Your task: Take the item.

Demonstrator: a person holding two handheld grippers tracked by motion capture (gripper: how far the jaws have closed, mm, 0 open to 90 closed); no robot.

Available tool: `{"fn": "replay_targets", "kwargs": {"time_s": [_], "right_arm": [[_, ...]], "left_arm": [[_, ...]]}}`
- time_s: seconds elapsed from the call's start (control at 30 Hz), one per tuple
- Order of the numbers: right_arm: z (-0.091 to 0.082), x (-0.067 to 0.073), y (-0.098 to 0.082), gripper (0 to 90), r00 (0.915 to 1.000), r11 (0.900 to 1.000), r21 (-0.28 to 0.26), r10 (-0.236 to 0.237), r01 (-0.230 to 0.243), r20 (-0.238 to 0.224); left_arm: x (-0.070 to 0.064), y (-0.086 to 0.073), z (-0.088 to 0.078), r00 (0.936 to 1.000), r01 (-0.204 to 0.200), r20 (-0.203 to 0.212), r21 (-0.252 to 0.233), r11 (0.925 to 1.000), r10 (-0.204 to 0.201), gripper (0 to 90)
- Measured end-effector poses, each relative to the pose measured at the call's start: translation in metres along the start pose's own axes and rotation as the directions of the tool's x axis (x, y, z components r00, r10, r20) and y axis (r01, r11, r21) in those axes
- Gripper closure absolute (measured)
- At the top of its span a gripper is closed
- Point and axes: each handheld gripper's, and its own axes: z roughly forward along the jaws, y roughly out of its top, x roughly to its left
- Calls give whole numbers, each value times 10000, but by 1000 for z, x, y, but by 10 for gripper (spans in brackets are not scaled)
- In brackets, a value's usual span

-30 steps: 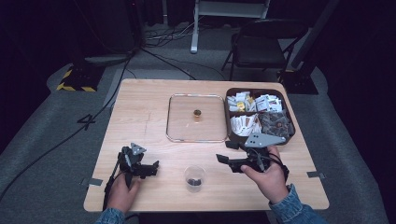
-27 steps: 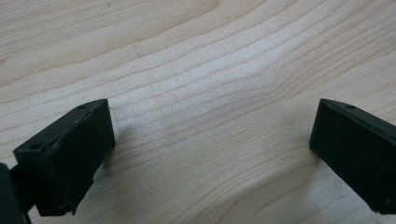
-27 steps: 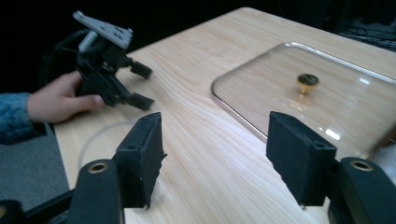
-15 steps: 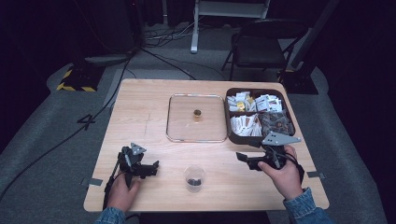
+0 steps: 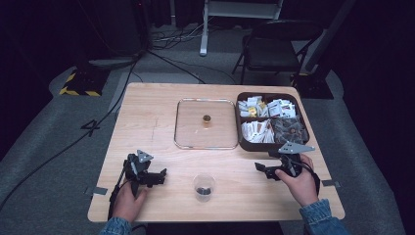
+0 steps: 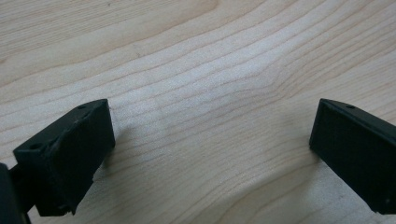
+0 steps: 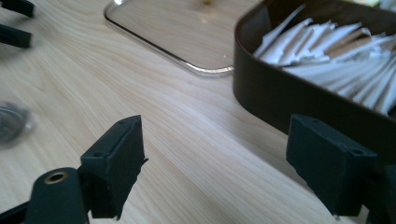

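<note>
A wooden table (image 5: 156, 117) carries three containers. Near its front edge, between the two hands, stands a small clear cup (image 5: 203, 187) with something dark in its bottom; what it is cannot be told. At the table's centre lies a clear shallow tray (image 5: 186, 128) with rounded corners, holding one small brown-gold object (image 5: 207, 119) near its middle. Touching the tray's right side sits a dark compartmented box (image 5: 241, 131): white paper packets (image 5: 258, 129) fill the front left compartment, white and yellow packets the rear ones, and dark brownish pieces the front right one.

The left gripper (image 5: 159, 177) rests low on the table to the left of the cup, its fingers (image 6: 70, 154) wide apart over bare wood with nothing between them. The right gripper (image 5: 260, 169) sits to the right of the cup, just in front of the box; its fingers (image 7: 114, 165) have just been opening and stand apart, empty, with the box wall close behind them.
</note>
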Motion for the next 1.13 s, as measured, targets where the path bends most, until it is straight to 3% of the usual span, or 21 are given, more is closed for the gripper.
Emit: {"fn": "replay_targets", "kwargs": {"time_s": [0.27, 0.43, 0.57, 0.8, 0.9, 1.13], "right_arm": [[14, -7, -22, 195, 9997, 9992, 321, 230, -232, 74], [21, -4, -33, 195, 9995, 9981, 589, 163, -179, 272], [27, -1, -39, 166, 9999, 9972, 737, 115, -124, 125], [31, 9, -41, 129, 9952, 9922, 971, -831, 778, 516], [33, 9, -40, 73, 9950, 9926, 1082, -640, 556, 761], [32, 9, -41, 77, 9953, 9928, 1070, -623, 542, 740]], "left_arm": [[0, 0, 0, 10000, -14, 2, 13, 10000, 14, 3], [0, 0, 0, 10000, -38, -12, 16, 10000, 38, 3], [0, 0, 0, 10000, -18, -13, 5, 10000, 18, 3], [0, 0, 0, 10000, 7, 2, -1, 10000, -7, 3], [0, 0, 0, 10000, -11, -10, 2, 10000, 11, 3], [-1, 1, 1, 9999, -79, 122, 8, 10000, 79, 3]]}}
